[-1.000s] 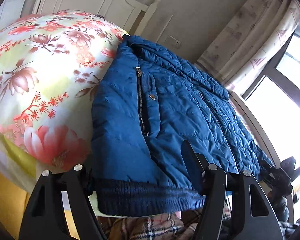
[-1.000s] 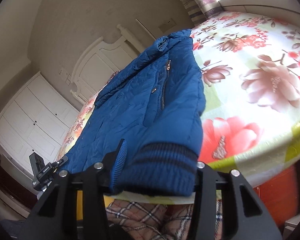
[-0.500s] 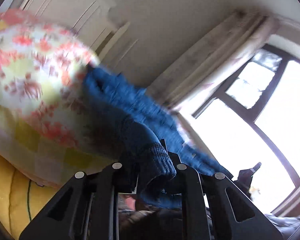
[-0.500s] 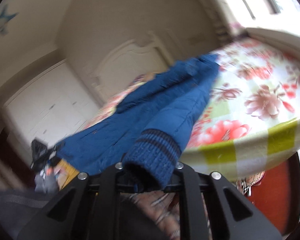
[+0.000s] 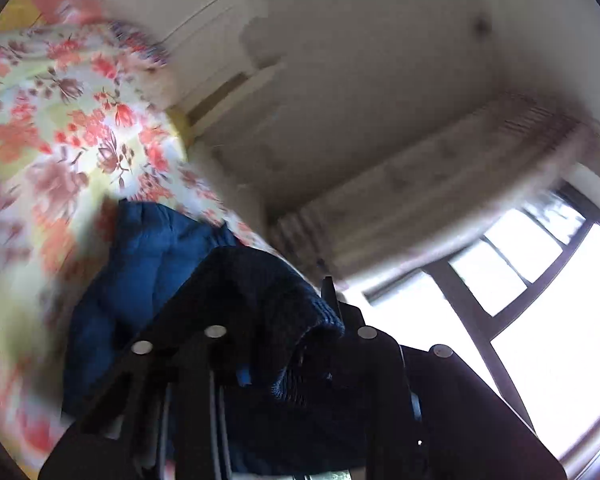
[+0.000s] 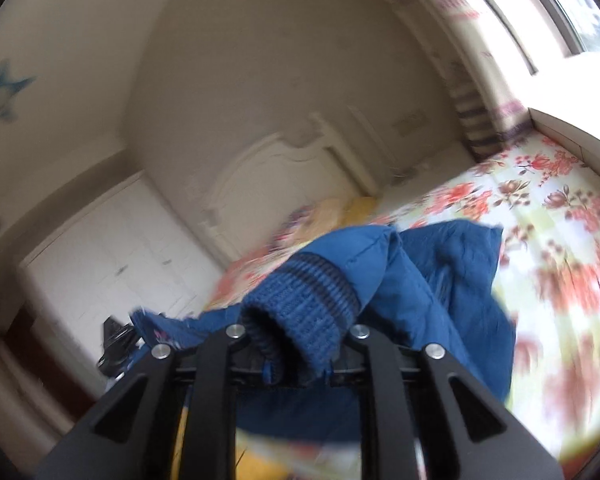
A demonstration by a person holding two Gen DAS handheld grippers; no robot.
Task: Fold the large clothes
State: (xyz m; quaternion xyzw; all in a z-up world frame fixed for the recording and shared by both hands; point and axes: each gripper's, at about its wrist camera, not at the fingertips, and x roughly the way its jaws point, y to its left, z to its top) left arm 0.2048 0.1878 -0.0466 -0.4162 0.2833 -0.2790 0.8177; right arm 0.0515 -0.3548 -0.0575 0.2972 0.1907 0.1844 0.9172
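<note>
Both grippers pinch the blue jacket's (image 6: pixel 440 280) knit hem: left gripper (image 5: pixel 288 336) at lower centre, right gripper (image 6: pixel 296 334) likewise, above the flowered bedspread (image 6: pixel 560 240).

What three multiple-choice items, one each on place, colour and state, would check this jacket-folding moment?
1. Where does most of the jacket lie?
A. on the flowered bed cover
B. on a chair
C. on the floor

2. What colour is the jacket?
A. red
B. blue
C. grey

3. What is the right gripper doing?
A. standing wide open and empty
B. shut on a pillow
C. shut on the jacket's knitted hem

Answers: 1 A, the blue padding rests on the flowered cover. 2 B, padding and knit both show blue. 3 C, the ribbed knit bunches between the closed jaws; the left gripper likewise pinches the hem.
</note>
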